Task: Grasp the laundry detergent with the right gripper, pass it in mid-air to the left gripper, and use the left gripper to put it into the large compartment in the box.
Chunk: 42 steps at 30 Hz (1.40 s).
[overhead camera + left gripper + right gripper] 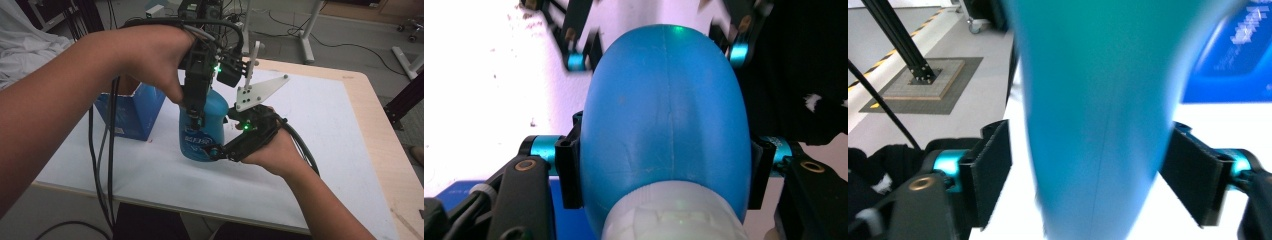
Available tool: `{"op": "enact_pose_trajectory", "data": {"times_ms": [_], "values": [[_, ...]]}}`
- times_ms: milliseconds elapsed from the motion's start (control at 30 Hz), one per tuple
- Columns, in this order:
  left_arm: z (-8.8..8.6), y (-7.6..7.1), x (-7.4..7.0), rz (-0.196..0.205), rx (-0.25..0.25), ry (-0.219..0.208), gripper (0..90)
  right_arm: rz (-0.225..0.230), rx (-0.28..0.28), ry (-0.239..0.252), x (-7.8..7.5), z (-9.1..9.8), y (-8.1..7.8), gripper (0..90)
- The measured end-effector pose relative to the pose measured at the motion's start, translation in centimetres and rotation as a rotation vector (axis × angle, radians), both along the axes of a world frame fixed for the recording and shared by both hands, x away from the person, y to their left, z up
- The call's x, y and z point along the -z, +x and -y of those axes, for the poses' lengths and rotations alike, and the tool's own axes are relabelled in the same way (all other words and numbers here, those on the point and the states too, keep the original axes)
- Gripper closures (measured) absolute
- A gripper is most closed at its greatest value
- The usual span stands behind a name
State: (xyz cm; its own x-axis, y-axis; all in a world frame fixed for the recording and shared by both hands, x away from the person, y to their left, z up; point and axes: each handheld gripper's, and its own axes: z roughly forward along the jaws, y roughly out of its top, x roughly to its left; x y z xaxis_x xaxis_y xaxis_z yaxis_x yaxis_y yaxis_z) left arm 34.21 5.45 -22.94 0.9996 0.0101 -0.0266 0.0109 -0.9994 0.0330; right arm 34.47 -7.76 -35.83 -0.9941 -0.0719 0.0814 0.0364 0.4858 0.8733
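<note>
A blue plastic bottle stands upright on the white mat near the table's middle. My left gripper comes down from above and is shut on the bottle's upper body; in the left gripper view both pads press against the blue bottle just above its white cap. My right gripper reaches in low from the right, its jaws standing open on either side of the bottle's base. In the right gripper view the bottle sits between the pads, with a gap on the left side.
A blue carton stands on the mat just left of the bottle, under my left forearm. The bare wooden table edge runs along the right. Cables hang off the front left. Frame legs and floor lie beyond the table.
</note>
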Motion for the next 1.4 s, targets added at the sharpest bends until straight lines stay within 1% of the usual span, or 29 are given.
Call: {"op": "enact_pose_trajectory", "data": {"times_ms": [100, 133, 167, 233, 333, 367, 400, 433, 533, 600, 667, 700, 733, 767, 833, 867, 933, 967, 1000, 1100, 1133, 1167, 1233, 1267, 1300, 1333, 1367, 1400], "values": [[-0.3, 0.2, -0.1, -0.003, -0.017, 0.008, 38.2, 0.004, 0.007, -0.014, -0.1, 1.0, -0.1, 20.8], [-0.3, 0.3, -0.1, -0.003, -0.016, 0.01, 38.1, 0.008, 0.011, -0.021, -0.2, 1.3, -0.1, 15.5], [-0.4, 0.3, -0.1, -0.001, -0.023, 0.005, 38.2, 0.01, 0.023, -0.034, -0.2, 1.5, -0.1, 13.2], [-0.6, 0.5, -0.3, -0.001, -0.035, 0.01, 38.1, 0.019, 0.023, -0.056, -0.4, 2.2, 0.0, 13.1], [-0.7, 0.6, -0.7, 0.001, -0.046, 0.011, 38.1, 0.032, 0.025, -0.07, -0.8, 3.2, -0.1, 13.0], [-0.7, 0.7, -0.8, 0.0, -0.053, 0.011, 38.1, 0.041, 0.031, -0.072, -1.0, 3.5, 0.0, 10.5], [-0.8, 0.7, -0.9, 0.0, -0.055, 0.009, 38.1, 0.038, 0.04, -0.077, -1.2, 3.9, 0.1, 8.3], [-0.9, 0.8, -1.0, -0.001, -0.059, 0.009, 38.1, 0.053, 0.055, -0.081, -1.3, 4.3, 0.1, 4.0], [-1.1, 1.0, -1.4, -0.005, -0.076, 0.007, 38.1, 0.065, 0.077, -0.112, -1.7, 5.4, 0.2, 3.8], [-1.5, 1.2, -1.8, -0.008, -0.095, 0.005, 38.1, 0.071, 0.08, -0.139, -2.0, 6.2, 0.2, 2.7], [-1.9, 1.6, -2.4, -0.01, -0.133, 0.002, 38.1, 0.082, 0.091, -0.178, -2.4, 7.1, 0.3, 0.8], [-2.2, 1.8, -2.8, -0.009, -0.155, 0.004, 38.1, 0.084, 0.093, -0.207, -2.6, 7.5, 0.3, 0.7], [-2.5, 2.1, -3.2, -0.008, -0.18, 0.005, 38.1, 0.101, 0.102, -0.234, -2.8, 8.0, 0.3, 0.7], [-2.8, 2.3, -3.6, -0.008, -0.219, 0.005, 38.0, 0.104, 0.098, -0.259, -3.1, 8.4, 0.4, 0.7], [-3.5, 2.9, -4.4, -0.011, -0.299, 0.006, 38.0, 0.126, 0.107, -0.305, -3.6, 9.2, 0.4, 0.7], [-3.8, 3.2, -4.8, -0.013, -0.343, 0.004, 38.0, 0.127, 0.101, -0.327, -3.8, 9.6, 0.4, 0.7], [-4.8, 3.8, -5.6, -0.019, -0.43, 0.002, 38.0, 0.145, 0.103, -0.37, -4.4, 10.2, 0.4, 0.7], [-5.1, 4.0, -5.9, -0.023, -0.465, -0.001, 38.0, 0.146, 0.1, -0.392, -4.8, 10.5, 0.4, 0.7], [-5.6, 4.3, -6.2, -0.03, -0.51, -0.003, 38.0, 0.151, 0.107, -0.402, -5.0, 10.6, 0.4, 0.7], [-7.0, 4.9, -7.4, -0.028, -0.634, -0.024, 38.0, 0.163, 0.107, -0.432, -5.7, 11.0, 0.4, 0.7], [-7.6, 5.1, -7.7, -0.031, -0.682, -0.03, 38.0, 0.168, 0.106, -0.444, -5.9, 11.1, 0.4, 0.7], [-8.0, 5.3, -8.0, -0.03, -0.716, -0.036, 38.0, 0.17, 0.102, -0.449, -6.1, 11.1, 0.4, 0.7], [-9.2, 5.7, -8.7, -0.031, -0.798, -0.037, 38.0, 0.181, 0.101, -0.465, -6.4, 11.2, 0.3, 0.8], [-9.5, 5.8, -8.9, -0.028, -0.824, -0.039, 38.0, 0.182, 0.097, -0.472, -6.5, 11.2, 0.3, 0.8], [-9.5, 5.8, -8.9, -0.028, -0.824, -0.039, 38.0, 0.182, 0.097, -0.472, -6.5, 11.2, 0.3, 0.8], [-10.6, 6.0, -9.6, -0.016, -0.9, -0.055, 38.0, 0.184, 0.096, -0.474, -6.5, 11.1, 0.3, 0.8], [-11.2, 6.1, -10.0, -0.007, -0.941, -0.062, 38.0, 0.191, 0.088, -0.485, -6.7, 11.1, 0.3, 0.8], [-11.7, 6.1, -10.3, 0.003, -0.962, -0.068, 38.0, 0.191, 0.088, -0.494, -6.8, 11.1, 0.3, 0.8]]}}
